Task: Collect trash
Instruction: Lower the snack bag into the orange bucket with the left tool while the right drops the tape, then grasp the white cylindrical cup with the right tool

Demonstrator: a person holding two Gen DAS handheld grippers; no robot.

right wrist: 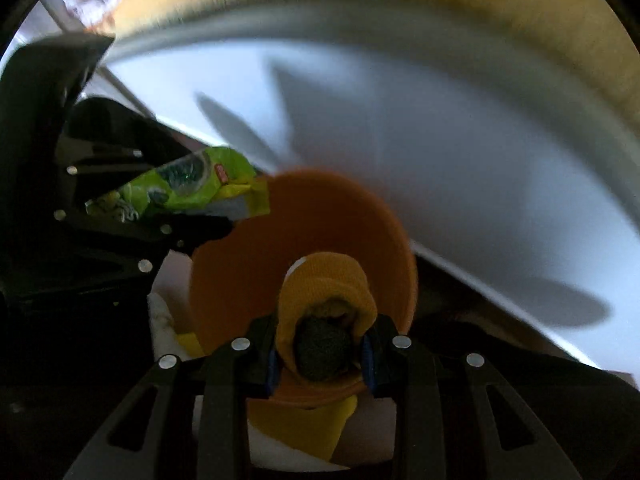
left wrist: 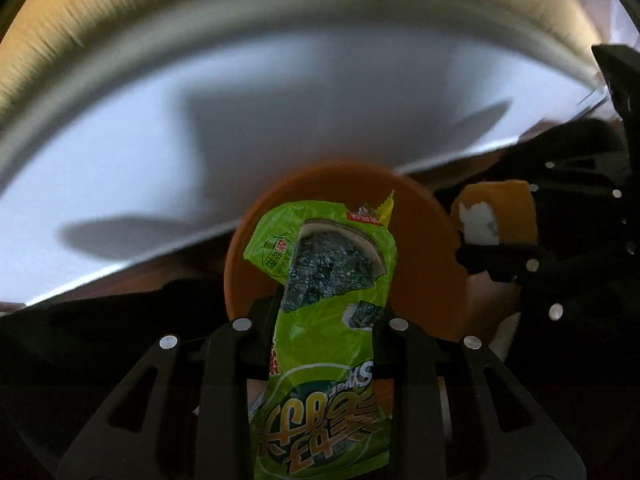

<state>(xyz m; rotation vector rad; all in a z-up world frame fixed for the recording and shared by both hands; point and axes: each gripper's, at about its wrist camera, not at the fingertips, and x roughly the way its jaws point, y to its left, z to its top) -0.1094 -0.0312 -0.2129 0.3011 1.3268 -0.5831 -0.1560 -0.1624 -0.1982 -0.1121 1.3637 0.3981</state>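
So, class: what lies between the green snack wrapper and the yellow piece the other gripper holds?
In the right wrist view, only the orange bowl shows between the green wrapper and the yellow piece.

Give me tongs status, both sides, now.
Left tongs: closed on the green snack wrapper.
Right tongs: closed on a yellow crumpled thing, over the orange bin.

The left gripper is sitting left of the right gripper, each pinching its own bit of trash, a snack wrapper and a crumpled sponge, both hanging right over the bowl in front of the wall.
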